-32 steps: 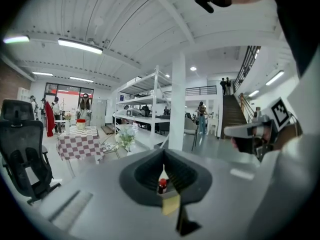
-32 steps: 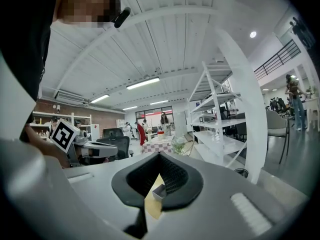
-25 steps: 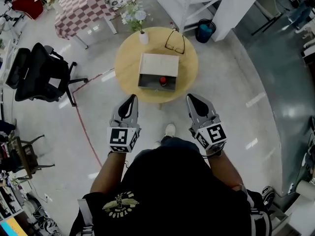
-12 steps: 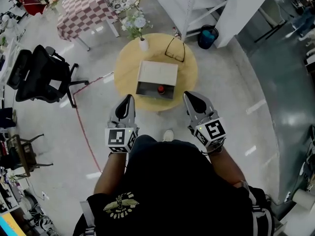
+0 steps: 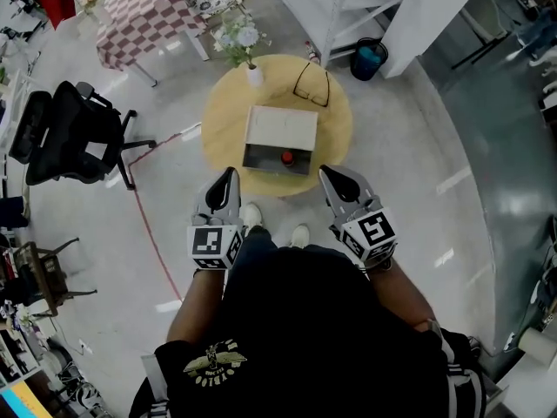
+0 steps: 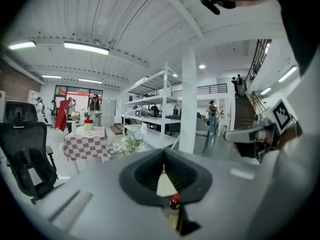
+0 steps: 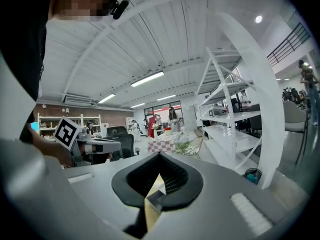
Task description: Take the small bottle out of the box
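A small bottle with a red cap (image 5: pixel 287 157) stands in the open front of a white-topped box (image 5: pixel 280 125) on a round yellow table (image 5: pixel 224 120). Both grippers hover side by side at the table's near edge, pointing at the box. My left gripper (image 5: pixel 229 175) is shut and empty, just left of the box front. My right gripper (image 5: pixel 325 174) is shut and empty, just right of it. In the left gripper view, the red cap (image 6: pixel 175 200) shows through the narrow slit below the closed tips (image 6: pixel 164 170). In the right gripper view, a box corner (image 7: pixel 156 196) shows through the slit.
Black glasses (image 5: pixel 311 82) and a white vase of flowers (image 5: pixel 251 70) sit on the table's far side. A black office chair (image 5: pixel 70 133) stands to the left, a checkered table (image 5: pixel 144 16) behind it, a blue bin (image 5: pixel 365 57) at the back right.
The person has stepped toward the table, and both feet now show below the grippers. The two grippers stay shut and sit closer to the table's near edge.
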Motion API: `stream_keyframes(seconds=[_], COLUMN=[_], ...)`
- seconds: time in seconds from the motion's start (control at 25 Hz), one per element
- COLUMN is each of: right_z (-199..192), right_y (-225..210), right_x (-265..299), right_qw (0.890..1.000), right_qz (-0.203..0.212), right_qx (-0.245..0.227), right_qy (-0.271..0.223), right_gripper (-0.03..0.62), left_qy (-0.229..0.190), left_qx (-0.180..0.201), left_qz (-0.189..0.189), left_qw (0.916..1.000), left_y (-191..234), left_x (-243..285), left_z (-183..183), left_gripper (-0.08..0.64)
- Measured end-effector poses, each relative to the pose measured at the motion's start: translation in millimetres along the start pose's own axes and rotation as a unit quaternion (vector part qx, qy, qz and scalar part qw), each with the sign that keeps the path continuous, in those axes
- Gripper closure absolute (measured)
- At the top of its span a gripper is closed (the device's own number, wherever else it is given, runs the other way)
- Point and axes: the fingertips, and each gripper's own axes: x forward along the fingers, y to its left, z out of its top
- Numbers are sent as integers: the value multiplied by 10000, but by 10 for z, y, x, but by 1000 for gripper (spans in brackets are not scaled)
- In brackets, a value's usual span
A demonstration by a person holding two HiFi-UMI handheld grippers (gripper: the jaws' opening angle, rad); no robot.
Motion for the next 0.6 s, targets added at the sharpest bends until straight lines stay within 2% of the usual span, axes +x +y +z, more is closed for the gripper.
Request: stream_keyframes(seconds=[0.24,0.4,0.6], right_z=[38,95,197], right_y=[-32,-33,11], right_x=[237,429,624], right_qw=[9997,9984,9972], right_qz=[-249,-566,-745], right_qx=[77,59,17], right_qy=[26,7,-33], right_gripper=[584,584,584], left_qy=[42,72,-41], left_qx=[131,171,241], left_qz=[-399,-592,-943], left_qw=[9991,9981,9952], left_y=[113,307,488], left_x=[257,388,581], left_z=[96,102,243], left_gripper=[560,560,560])
